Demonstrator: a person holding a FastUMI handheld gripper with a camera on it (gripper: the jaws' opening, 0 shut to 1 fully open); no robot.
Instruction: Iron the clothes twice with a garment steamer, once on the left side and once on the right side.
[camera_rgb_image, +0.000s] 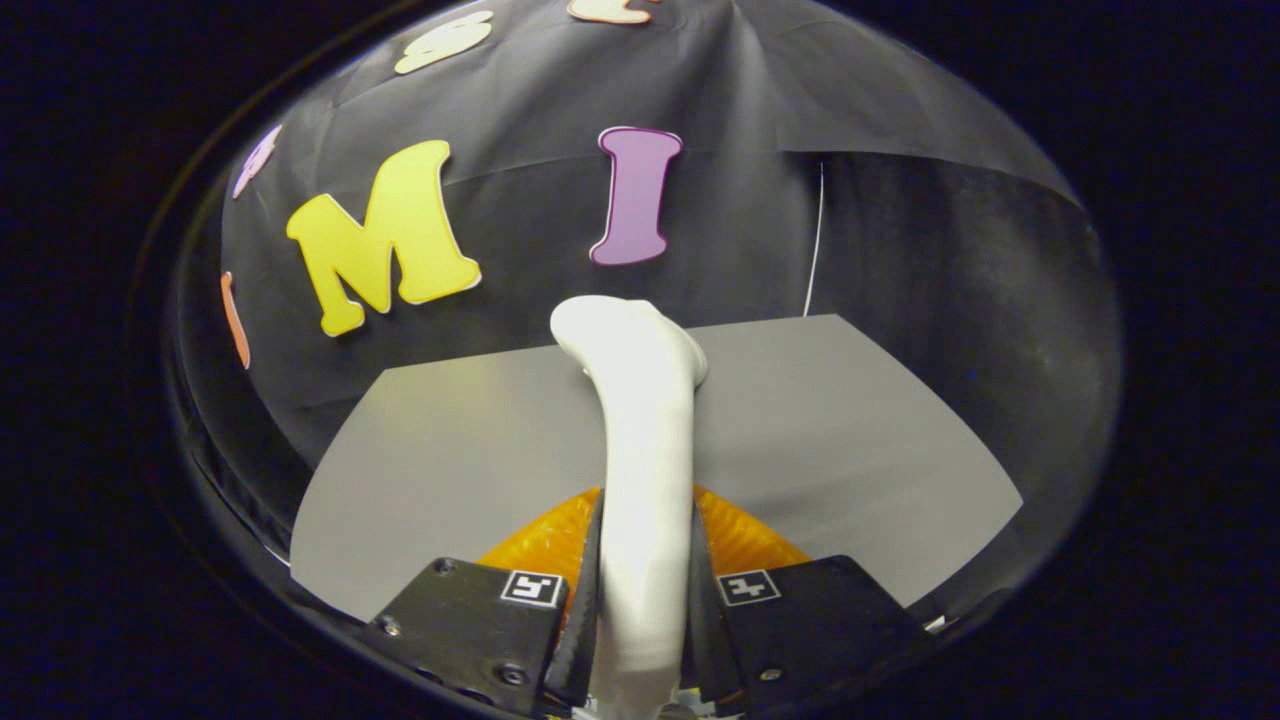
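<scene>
while both fingers (590, 590) press on its white handle, the gripper (643, 610) is clamped tight on the garment steamer (640, 450), which runs straight ahead btwn them w/ its head tipped left beyond the tips. orange part (745, 535) sits just behind the fingers. grey sheet (850, 430) lies under & ahead, no clothes visible on it.

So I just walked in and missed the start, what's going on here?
The hand-held tongs are shut on a white garment steamer, both fingers pressing its handle, with its head pointing ahead over a grey table. An orange piece of clothing lies just under the steamer, near the fingers. Whether any ironing pass is done can't be told.
</scene>
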